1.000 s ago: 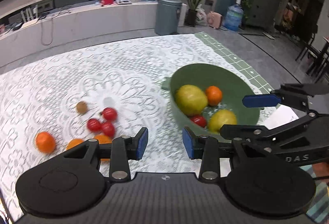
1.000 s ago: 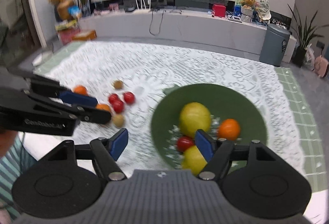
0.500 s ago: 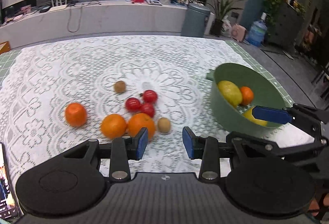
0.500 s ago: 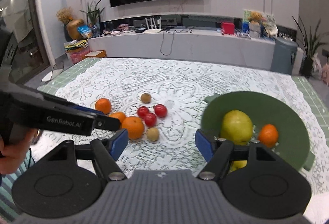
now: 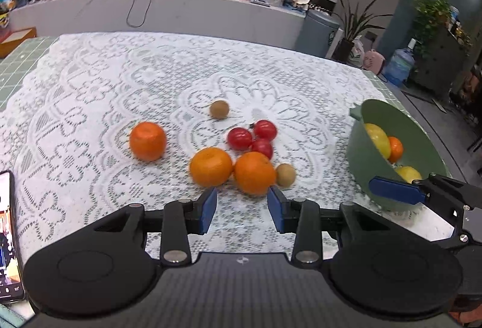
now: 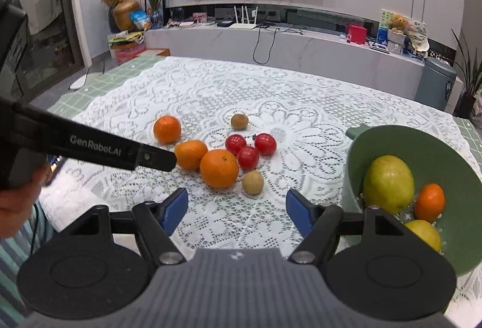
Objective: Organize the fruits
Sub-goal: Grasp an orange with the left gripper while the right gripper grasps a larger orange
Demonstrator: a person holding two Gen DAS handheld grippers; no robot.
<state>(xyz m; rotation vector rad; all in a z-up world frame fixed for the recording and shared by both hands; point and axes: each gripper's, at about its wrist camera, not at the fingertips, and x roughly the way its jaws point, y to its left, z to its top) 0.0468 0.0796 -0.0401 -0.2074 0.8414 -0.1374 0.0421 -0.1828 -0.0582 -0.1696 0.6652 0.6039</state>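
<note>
The step in hand looks like an approach to the loose fruit, ready to carry a piece into the green bowl point(image 6: 355, 177). To do it well, each gripper should settle on a single fruit, since the pile is tight: the two near oranges touch, and the tomatoes crowd just behind them. The left gripper point(image 5: 242, 209) has its fingers parted only narrowly, with nothing between them; I judge that gap too slim for the near orange point(image 5: 255, 173) right ahead, so it should widen before closing in. The right gripper point(image 6: 237, 209) has its fingers set wider, also empty, and lines up better with the small brown fruit point(image 6: 253, 182) just right of that orange. A round fruit will roll if nudged, so come down over it squarely.

On the lace-covered desk point(image 6: 211, 87), the bowl sits at the right, holding a big yellow-green fruit point(image 6: 388, 184), a small orange and another yellow one. Three oranges lie left of centre, one set apart point(image 5: 148, 141). Three red tomatoes point(image 5: 252, 137) cluster behind. A second brown fruit point(image 5: 219, 109) lies farthest.
</note>
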